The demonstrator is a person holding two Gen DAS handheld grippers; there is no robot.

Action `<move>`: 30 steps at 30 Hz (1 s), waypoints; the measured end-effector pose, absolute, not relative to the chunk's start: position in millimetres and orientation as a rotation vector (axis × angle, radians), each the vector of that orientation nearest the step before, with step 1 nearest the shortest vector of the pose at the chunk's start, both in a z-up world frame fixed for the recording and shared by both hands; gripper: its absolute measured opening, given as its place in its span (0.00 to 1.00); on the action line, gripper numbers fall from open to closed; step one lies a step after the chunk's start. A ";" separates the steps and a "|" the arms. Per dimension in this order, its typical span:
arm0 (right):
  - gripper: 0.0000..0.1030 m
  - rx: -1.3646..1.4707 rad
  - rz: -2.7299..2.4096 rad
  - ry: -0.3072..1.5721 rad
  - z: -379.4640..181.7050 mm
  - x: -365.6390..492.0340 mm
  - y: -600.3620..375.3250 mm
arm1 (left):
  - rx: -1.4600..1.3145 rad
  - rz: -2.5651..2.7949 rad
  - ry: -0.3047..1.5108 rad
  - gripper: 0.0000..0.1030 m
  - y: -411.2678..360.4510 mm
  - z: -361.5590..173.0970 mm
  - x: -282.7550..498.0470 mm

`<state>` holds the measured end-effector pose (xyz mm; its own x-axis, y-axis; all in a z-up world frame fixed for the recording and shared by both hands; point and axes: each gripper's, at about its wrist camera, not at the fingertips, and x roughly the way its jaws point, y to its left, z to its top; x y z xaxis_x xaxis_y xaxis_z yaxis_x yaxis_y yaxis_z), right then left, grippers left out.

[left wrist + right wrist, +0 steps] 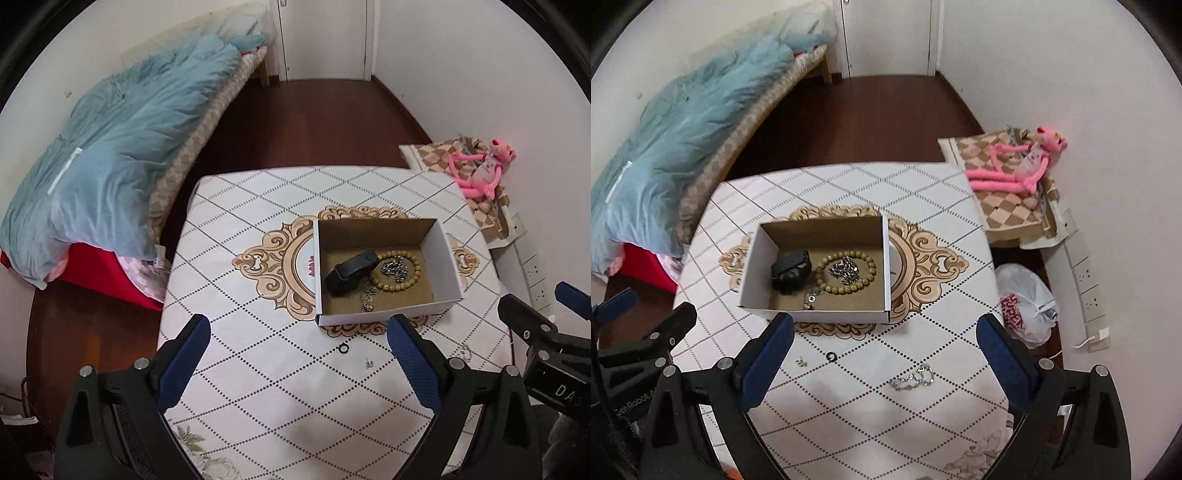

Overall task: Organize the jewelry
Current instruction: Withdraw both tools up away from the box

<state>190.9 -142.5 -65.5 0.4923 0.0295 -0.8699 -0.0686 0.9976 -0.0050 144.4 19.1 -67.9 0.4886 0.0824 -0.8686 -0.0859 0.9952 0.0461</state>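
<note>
The left gripper (299, 343) is seen at the bottom of the left wrist view with its two blue-padded fingers spread wide apart, and nothing is held between them. The right gripper (884, 341) is seen in the same way at the bottom of the right wrist view, also spread apart and holding nothing; both are raised above the table (849, 424), which is covered by a white cloth with a diamond pattern. A small cardboard box (820, 314) is placed near the middle of the table, in the centre of the right wrist view. Inside the box a black watch (788, 271) is lying at the left, and a wooden bead bracelet (868, 275) is lying beside it with a silver chain (846, 271) inside its ring. On the cloth in front of the box, in the lower middle of the frame, a small black ring (832, 356), a tiny metal piece (801, 362) and a silver bracelet (916, 378) are lying apart from each other. A pink plush toy (1015, 166) is seen at the upper right, and a bed with a blue blanket (672, 140) at the upper left.
</note>
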 end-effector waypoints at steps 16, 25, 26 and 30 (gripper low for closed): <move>0.97 -0.062 0.027 0.920 -3.6 115.6 -144.5 | -0.015 0.082 0.936 0.95 19.4 -8.2 81.4; 0.97 -0.047 0.024 0.894 8.4 95.5 -148.4 | -0.048 0.082 0.938 0.95 18.5 -7.4 64.1; 0.97 -0.046 0.025 0.896 8.4 94.8 -148.5 | -0.049 0.085 0.935 0.95 18.9 -7.8 64.0; 0.97 -0.011 0.023 0.931 -8.0 99.3 -154.4 | -0.028 0.135 0.914 0.95 20.3 -16.3 65.1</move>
<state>99.3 -154.4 -8.0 0.5972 0.0147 -0.8020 -0.0246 0.9997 0.0000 65.1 20.3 -16.3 0.6027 0.1046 -0.7911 -0.1281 0.9912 0.0334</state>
